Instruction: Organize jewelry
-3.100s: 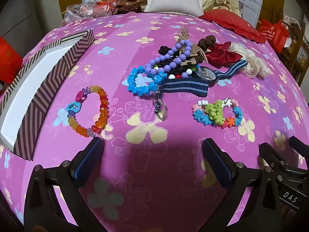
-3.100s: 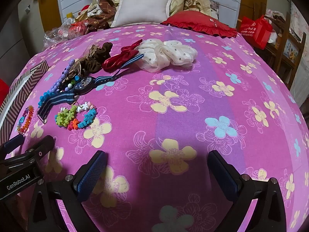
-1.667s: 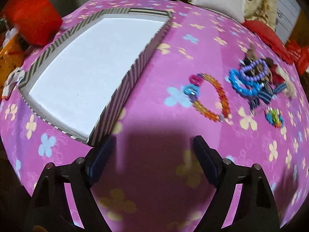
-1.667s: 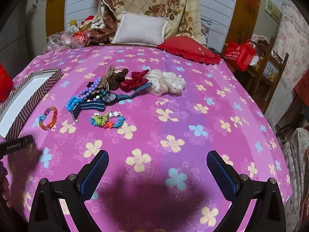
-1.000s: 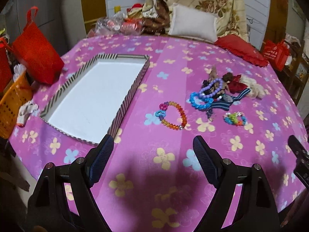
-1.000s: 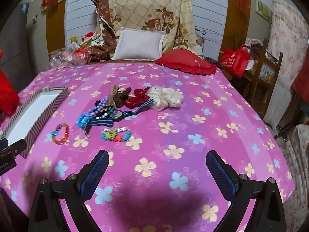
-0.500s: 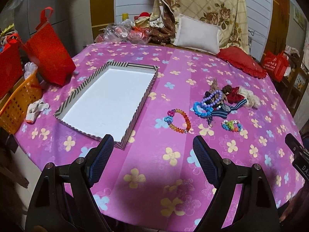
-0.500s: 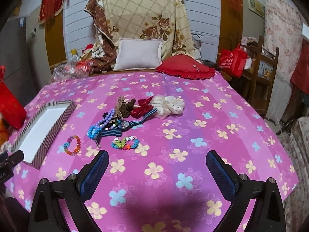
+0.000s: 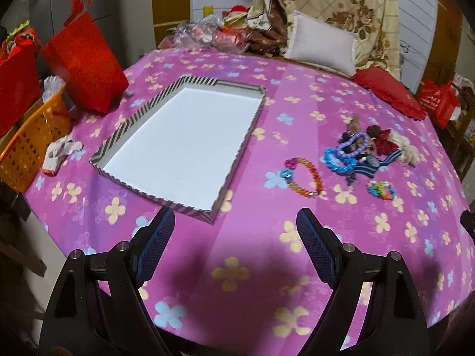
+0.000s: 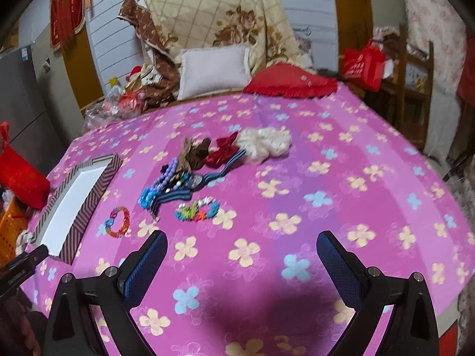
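A striped tray [image 9: 251,132] with a white floor lies on the pink flowered cloth, left of the jewelry; it also shows in the right wrist view [image 10: 89,198]. An orange bead bracelet [image 9: 304,176] [image 10: 118,222], a multicolour bracelet [image 9: 381,190] [image 10: 197,210], and blue and purple bead strands [image 9: 346,152] [image 10: 158,184] with a striped-band watch [image 10: 194,181] lie spread out. My left gripper [image 9: 234,237] is open and empty, held high above the near table edge. My right gripper [image 10: 242,252] is open and empty, also high and well short of the jewelry.
Brown, red and white scrunchies [image 10: 237,146] lie behind the bracelets. A red bag [image 9: 84,56] and an orange basket [image 9: 28,142] stand at the left. A white pillow [image 10: 215,69] and a red cushion [image 10: 292,84] sit at the far edge.
Both grippers have risen and pulled back from the table, so the tray and jewelry look smaller and farther. Both stayed open and empty.
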Demonstrator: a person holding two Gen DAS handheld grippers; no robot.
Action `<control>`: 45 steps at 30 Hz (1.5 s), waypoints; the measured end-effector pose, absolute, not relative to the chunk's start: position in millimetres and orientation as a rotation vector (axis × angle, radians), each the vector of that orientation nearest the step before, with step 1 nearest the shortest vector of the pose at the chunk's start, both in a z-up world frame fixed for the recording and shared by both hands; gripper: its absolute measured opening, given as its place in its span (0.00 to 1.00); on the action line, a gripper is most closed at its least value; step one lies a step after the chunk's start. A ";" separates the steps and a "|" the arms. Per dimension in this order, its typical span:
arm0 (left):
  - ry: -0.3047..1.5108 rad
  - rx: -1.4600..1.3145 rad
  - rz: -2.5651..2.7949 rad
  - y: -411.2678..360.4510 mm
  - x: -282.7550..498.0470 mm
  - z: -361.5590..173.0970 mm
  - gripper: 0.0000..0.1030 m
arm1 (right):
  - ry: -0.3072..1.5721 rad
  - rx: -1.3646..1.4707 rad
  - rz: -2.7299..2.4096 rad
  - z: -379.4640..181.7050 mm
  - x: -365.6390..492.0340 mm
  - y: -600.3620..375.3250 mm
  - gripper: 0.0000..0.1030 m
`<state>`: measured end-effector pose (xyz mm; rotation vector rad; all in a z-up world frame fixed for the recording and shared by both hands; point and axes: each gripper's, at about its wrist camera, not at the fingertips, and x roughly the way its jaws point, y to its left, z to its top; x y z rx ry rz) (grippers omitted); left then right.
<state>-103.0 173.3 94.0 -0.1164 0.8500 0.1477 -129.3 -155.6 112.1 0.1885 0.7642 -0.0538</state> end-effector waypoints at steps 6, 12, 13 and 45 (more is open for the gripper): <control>0.891 -0.105 0.089 166.0 -79.8 79.6 0.82 | 0.799 0.225 0.045 95.0 -117.8 -152.5 0.97; 0.966 -0.068 -0.041 142.4 -37.9 59.7 0.61 | 0.815 0.238 0.067 86.4 -109.8 -154.9 0.97; 0.976 -0.062 -0.057 139.1 -29.2 55.0 0.61 | 0.819 0.244 0.065 84.3 -108.3 -156.3 0.97; 1.022 -0.101 -0.307 113.6 56.2 14.1 0.01 | 0.958 0.141 0.136 32.7 -7.8 -125.8 0.74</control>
